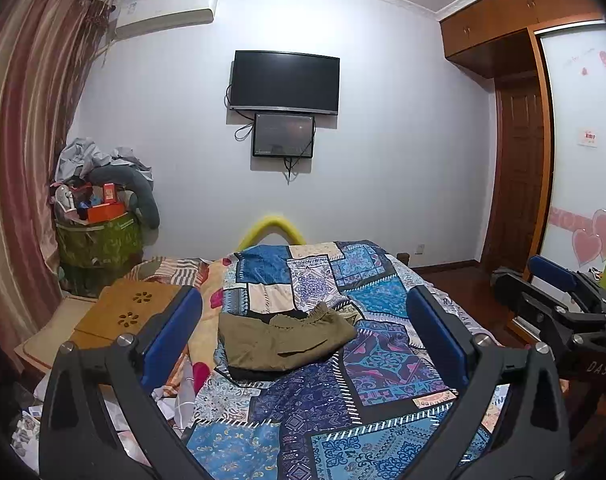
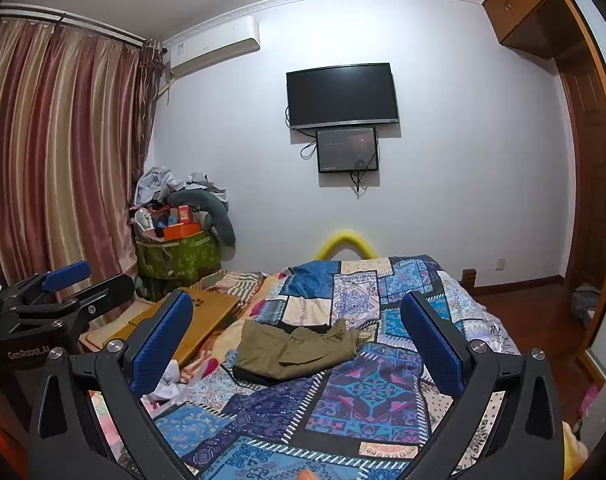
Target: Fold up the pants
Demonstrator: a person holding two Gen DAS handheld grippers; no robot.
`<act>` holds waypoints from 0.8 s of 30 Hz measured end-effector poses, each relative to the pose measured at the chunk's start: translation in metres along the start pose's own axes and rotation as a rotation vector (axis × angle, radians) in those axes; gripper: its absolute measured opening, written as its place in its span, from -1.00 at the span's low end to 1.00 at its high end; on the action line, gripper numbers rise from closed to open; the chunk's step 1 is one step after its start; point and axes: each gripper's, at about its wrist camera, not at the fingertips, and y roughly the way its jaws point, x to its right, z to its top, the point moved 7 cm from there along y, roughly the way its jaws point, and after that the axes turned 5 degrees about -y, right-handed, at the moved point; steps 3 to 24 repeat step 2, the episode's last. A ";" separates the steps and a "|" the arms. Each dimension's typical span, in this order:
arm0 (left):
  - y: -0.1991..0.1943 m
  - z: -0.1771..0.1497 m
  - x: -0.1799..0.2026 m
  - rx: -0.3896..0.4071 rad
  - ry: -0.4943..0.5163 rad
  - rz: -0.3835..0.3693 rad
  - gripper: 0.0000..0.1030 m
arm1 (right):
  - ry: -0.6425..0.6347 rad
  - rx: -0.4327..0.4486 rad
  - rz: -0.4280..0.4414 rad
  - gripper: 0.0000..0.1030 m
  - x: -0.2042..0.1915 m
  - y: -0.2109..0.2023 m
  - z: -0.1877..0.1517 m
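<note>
- Olive-green cloth pants (image 1: 285, 340), folded in a bundle, lying on blue patchwork quilt (image 1: 383, 364), 12 o'clock of both claws.
- Left gripper (image 1: 303, 340): blue-padded jaws spread wide, holding nothing.
- Right gripper (image 2: 299, 344): likewise wide, unladen.
- Bare quilt borders the pants at 3 and 6 o'clock.

White-walled bedroom (image 1: 403, 140), striped curtains (image 2: 63, 152)

Black claw (image 1: 303, 332); blue pads (image 1: 171, 336); silver screws

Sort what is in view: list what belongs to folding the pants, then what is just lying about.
For the job:
olive pants
patchwork quilt
left gripper, open
right gripper, open

Lying about:
wooden lap desk
green hamper
wall TV
</note>
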 end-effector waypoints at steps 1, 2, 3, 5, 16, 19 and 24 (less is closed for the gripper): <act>0.000 0.000 0.001 0.000 0.000 0.000 1.00 | -0.001 -0.001 -0.001 1.00 0.000 0.000 0.000; 0.001 -0.001 0.001 -0.002 0.001 0.000 1.00 | -0.001 -0.001 0.000 1.00 0.000 0.001 -0.001; 0.001 -0.001 0.001 -0.002 0.001 0.000 1.00 | -0.001 -0.001 0.000 1.00 0.000 0.001 -0.001; 0.001 -0.001 0.001 -0.002 0.001 0.000 1.00 | -0.001 -0.001 0.000 1.00 0.000 0.001 -0.001; 0.001 -0.001 0.001 -0.002 0.001 0.000 1.00 | -0.001 -0.001 0.000 1.00 0.000 0.001 -0.001; 0.001 -0.001 0.001 -0.002 0.001 0.000 1.00 | -0.001 -0.001 0.000 1.00 0.000 0.001 -0.001; 0.001 -0.001 0.001 -0.002 0.001 0.000 1.00 | -0.001 -0.001 0.000 1.00 0.000 0.001 -0.001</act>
